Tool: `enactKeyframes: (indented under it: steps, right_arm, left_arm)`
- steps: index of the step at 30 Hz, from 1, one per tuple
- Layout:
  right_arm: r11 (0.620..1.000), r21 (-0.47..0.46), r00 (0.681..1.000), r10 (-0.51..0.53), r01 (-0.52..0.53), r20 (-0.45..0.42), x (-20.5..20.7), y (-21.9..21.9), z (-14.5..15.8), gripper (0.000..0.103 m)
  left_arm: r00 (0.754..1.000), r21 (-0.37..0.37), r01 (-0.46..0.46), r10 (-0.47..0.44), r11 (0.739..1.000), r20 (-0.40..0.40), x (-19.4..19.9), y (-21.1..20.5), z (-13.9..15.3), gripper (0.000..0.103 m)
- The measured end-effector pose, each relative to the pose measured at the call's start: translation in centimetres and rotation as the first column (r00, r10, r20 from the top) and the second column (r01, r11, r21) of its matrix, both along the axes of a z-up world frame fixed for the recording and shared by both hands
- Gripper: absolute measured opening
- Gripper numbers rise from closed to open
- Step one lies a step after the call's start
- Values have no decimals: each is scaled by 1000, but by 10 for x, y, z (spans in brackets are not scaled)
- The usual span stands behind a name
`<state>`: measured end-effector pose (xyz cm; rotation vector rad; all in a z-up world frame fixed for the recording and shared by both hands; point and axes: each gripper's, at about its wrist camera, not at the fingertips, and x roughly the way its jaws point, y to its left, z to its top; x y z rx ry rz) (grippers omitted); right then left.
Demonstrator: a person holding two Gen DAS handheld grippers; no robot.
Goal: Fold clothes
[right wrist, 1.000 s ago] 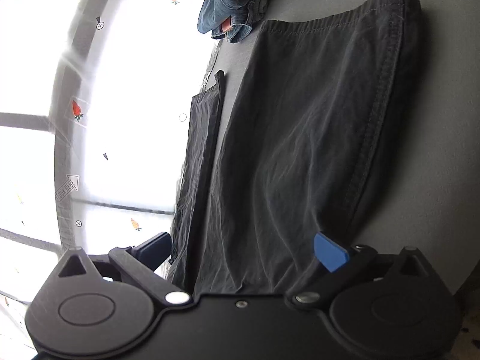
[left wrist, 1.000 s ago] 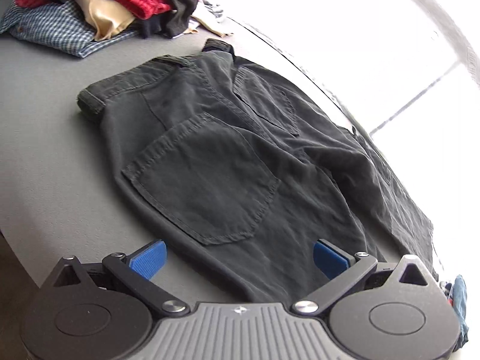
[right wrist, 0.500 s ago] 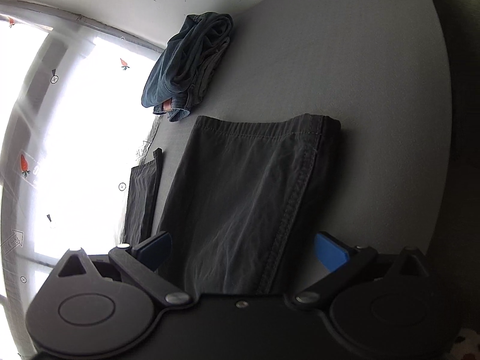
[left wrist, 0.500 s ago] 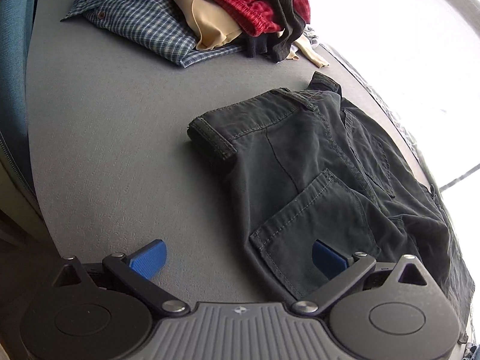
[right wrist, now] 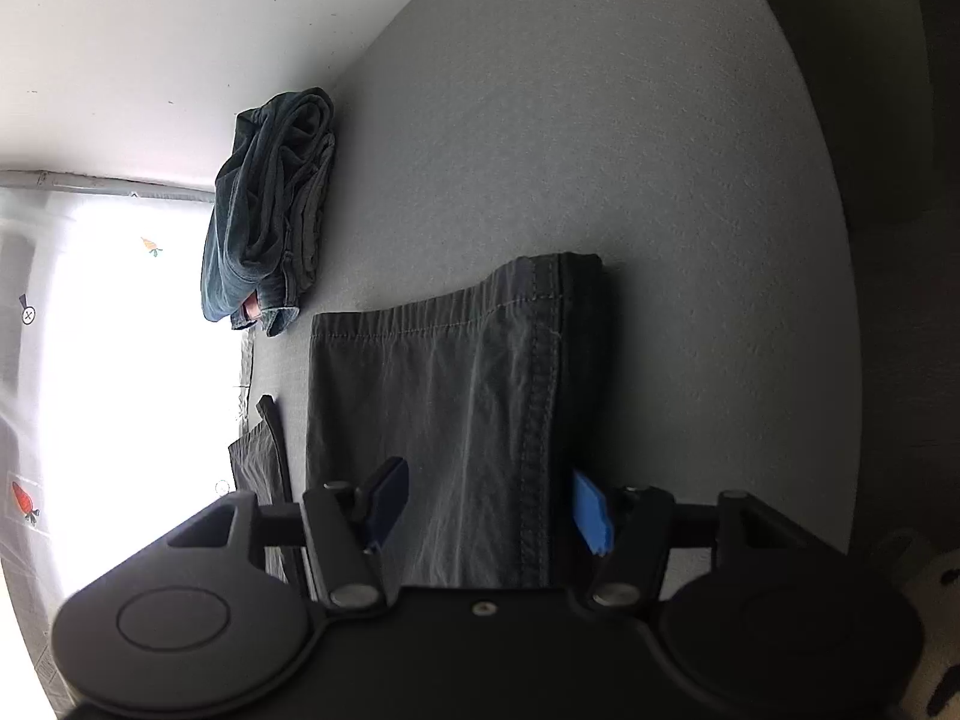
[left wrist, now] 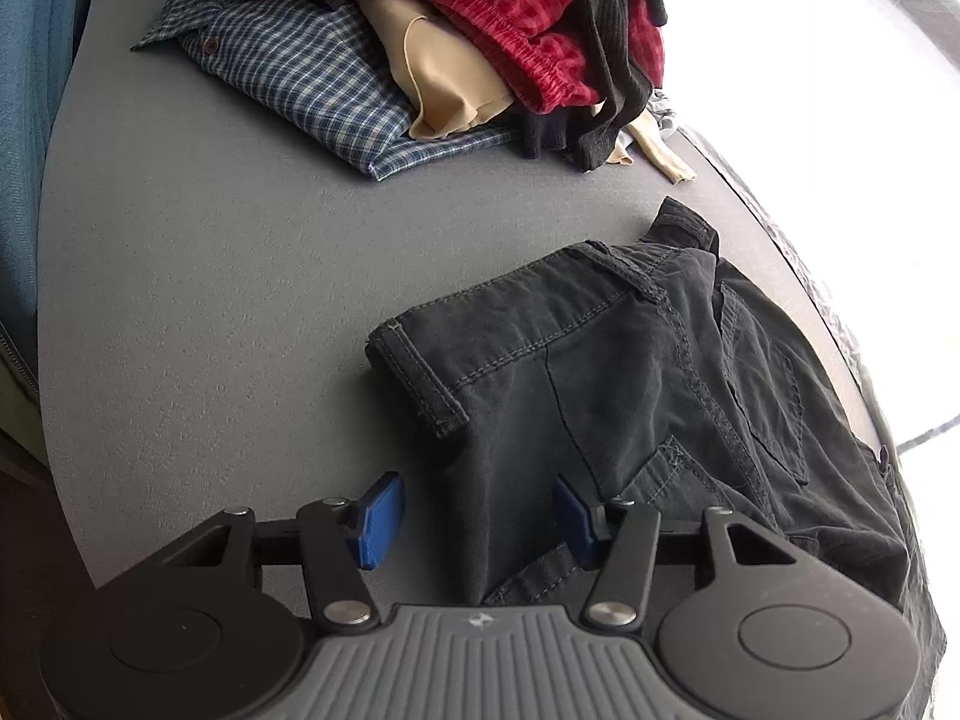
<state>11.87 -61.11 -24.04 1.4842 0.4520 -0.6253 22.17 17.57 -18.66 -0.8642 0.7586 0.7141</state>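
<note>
dark trousers (left wrist: pixel 630 396) lie between both grippers' closing fingers (left wrist: pixel 378 510).

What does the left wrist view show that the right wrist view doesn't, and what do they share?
Left wrist only: the trousers' waistband end with back pockets, and a clothes pile: blue checked shirt, red checked garment, beige cloth.

Right wrist only: the hem end of the leg and folded blue jeans by the window.

Both: the dark trousers on the grey table, with a closing gripper, left gripper, right gripper, straddling the fabric edge.
</note>
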Motion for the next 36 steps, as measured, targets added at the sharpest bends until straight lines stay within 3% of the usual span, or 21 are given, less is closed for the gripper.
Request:
enactKeyframes:
  steps: [3, 6, 10, 11, 12, 13, 14, 15, 22, 24, 26, 30, 36]
  right_arm:
    - [1000, -28, 1000, 1, -1, 10, 5, 4, 3, 74]
    - [994, -92, 998, 53, -56, -38, 19, 7, 12, 83]
    - [987, -125, 990, 89, -103, -112, 34, 5, 21, 83]
    - [989, -116, 990, 79, -92, -115, 34, 4, 22, 81]
    - [992, -103, 992, 66, -77, -111, 34, 2, 21, 79]
    - [994, -87, 993, 57, -66, -103, 32, 0, 20, 61]
    - [997, -60, 994, 52, -58, -95, 30, -2, 17, 30]
    - [998, -36, 995, 47, -51, -93, 29, -4, 14, 26]
    - [998, -29, 994, 59, -62, -88, 30, -8, 9, 29]
    - [998, -15, 995, 59, -61, -80, 27, -9, 9, 19]
    - [999, 11, 999, 38, -38, -28, 23, -10, 10, 9]
    - [1000, 24, 998, 15, -16, 65, 21, -10, 28, 5]
    - [1000, 11, 967, 12, -15, 253, 33, -7, 82, 4]
  left_arm:
    - [1000, 21, 16, -16, 1000, -5, 7, -6, 0, 71]
    - [1000, 50, 16, -15, 999, -26, 14, -14, 1, 74]
    - [999, 34, -42, 43, 999, -27, 19, -12, 1, 69]
    - [998, 20, -53, 54, 998, -21, 19, -9, 2, 59]
    - [998, 6, -64, 64, 998, -14, 18, -7, 2, 50]
    - [997, -4, -78, 78, 997, -14, 18, -5, 2, 48]
    - [996, -13, -92, 92, 996, -15, 17, -2, 1, 41]
    - [996, -11, -87, 87, 996, -19, 16, -2, 1, 35]
    - [998, 21, -47, 48, 999, -35, 17, -3, 2, 32]
    - [997, 30, -66, 68, 997, -44, 16, -2, 2, 9]
    - [996, 17, -81, 81, 997, -21, 13, 1, 5, 4]
    - [997, 46, -72, 72, 996, 7, 14, 0, 24, 0]
    - [978, 57, -75, 62, 996, 197, 11, 0, 82, 0]
